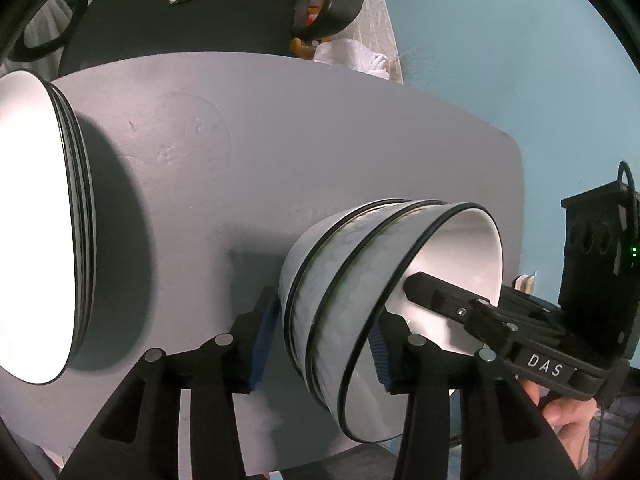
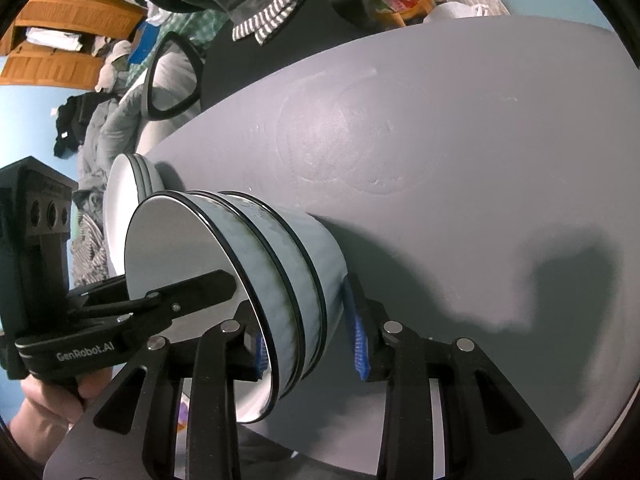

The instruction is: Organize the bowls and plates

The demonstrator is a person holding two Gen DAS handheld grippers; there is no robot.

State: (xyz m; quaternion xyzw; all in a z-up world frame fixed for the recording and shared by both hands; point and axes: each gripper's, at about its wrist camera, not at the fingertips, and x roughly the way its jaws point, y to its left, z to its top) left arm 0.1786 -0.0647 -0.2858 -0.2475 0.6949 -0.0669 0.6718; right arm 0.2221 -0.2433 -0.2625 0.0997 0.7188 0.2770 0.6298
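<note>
Three nested bowls (image 1: pixel 340 280) stand upright close to the desk's (image 1: pixel 280 140) near edge, well apart from the plates (image 1: pixel 36 220) piled at its left edge; like has been set with like, so the sorting looks largely done; the left gripper (image 1: pixel 322 344) straddles the stack's wall, one finger inside the top bowl and one outside, jaws apart with a gap at the outer pad, so it carries nothing; the right gripper (image 2: pixel 308 344) straddles the opposite wall the same way, narrower, though whether its pads bite I cannot tell; two holds on opposite rims would keep a heavy stack level, which I take to be the reason
</note>
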